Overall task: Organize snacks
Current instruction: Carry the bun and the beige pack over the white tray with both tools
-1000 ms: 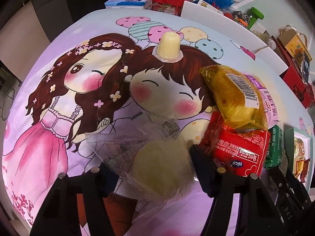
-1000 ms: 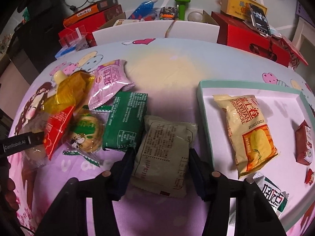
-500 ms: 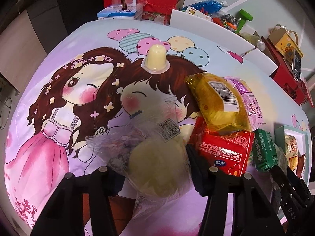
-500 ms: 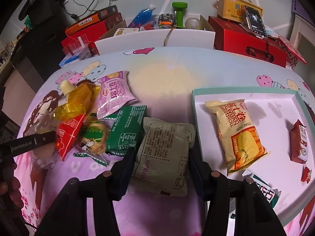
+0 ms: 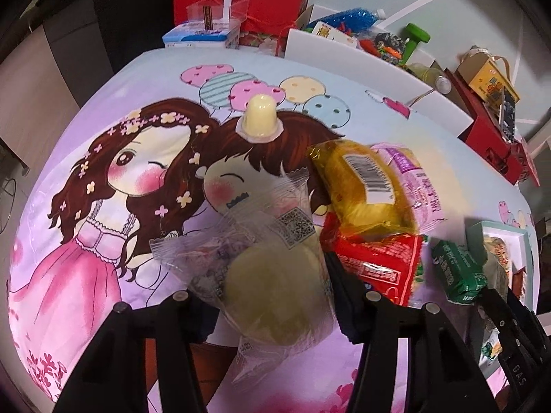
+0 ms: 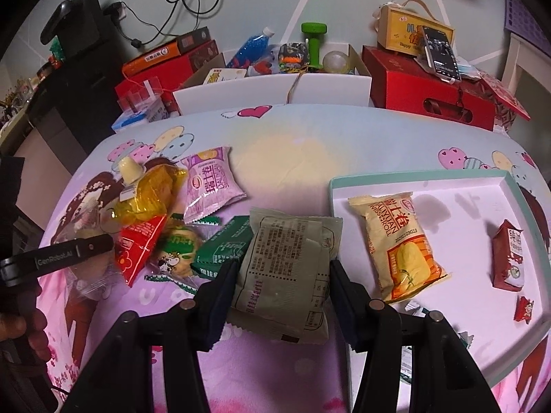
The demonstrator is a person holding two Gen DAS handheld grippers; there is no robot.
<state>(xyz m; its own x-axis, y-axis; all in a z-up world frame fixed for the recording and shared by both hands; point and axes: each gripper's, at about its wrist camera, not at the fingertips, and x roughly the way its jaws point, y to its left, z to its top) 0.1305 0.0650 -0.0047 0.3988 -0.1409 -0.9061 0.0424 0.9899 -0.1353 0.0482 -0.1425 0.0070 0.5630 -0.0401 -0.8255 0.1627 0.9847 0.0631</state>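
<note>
— Both grippers are loaded, see? The left gripper point(image 5: 272, 296) pinches a clear-wrapped pastry point(image 5: 272, 285) between its pads, and the right gripper point(image 6: 280, 275) is clamped on a grey-green packet point(image 6: 287, 268).

— Where do they go?

— Into the tray point(image 6: 413, 173), I'd guess, at three o'clock from the right gripper. A yellow roll packet point(image 6: 399, 244) and a red packet point(image 6: 508, 258) already lie in it.

— What could spoil it?

— The clear wrapper is slippery and loose; the pastry might slide out. And the pile sits close: the red wafer packet point(image 5: 375, 268) touches the left gripper's inner finger at two o'clock, with the yellow bag point(image 5: 358, 186) stacked over it. A careless swing could drag them.

— And the jelly cup point(image 5: 260, 120)?

— Standing apart at twelve o'clock, safe enough. The grey-green packet overlaps the green packet point(image 6: 224, 247), so that one may shift too.
</note>
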